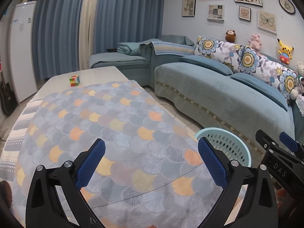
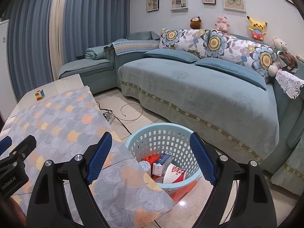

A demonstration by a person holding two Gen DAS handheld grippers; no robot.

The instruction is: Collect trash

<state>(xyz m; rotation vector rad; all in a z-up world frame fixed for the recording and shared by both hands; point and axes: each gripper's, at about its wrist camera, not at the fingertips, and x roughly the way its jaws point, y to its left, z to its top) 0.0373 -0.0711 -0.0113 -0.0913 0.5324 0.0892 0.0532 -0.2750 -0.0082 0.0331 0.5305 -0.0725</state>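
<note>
A light blue perforated basket [image 2: 167, 131] stands on the floor beside the table's near right corner; its rim also shows in the left wrist view [image 1: 228, 133]. Inside lie a white and blue carton [image 2: 161, 163], a red and white paper cup [image 2: 174, 172] and a white lid [image 2: 144, 165]. My left gripper [image 1: 152, 163] is open and empty above the patterned tablecloth [image 1: 114, 125]. My right gripper [image 2: 150, 159] is open and empty above the basket and the table's corner. The right gripper also shows at the right edge of the left wrist view [image 1: 275, 148].
A Rubik's cube [image 1: 74, 80] sits on the far bare end of the table [image 1: 98, 72]. A blue sofa [image 2: 199, 87] with floral cushions runs along the right. Cables and a power strip [image 2: 110, 116] lie on the floor between table and sofa. A white fridge [image 1: 20, 49] stands far left.
</note>
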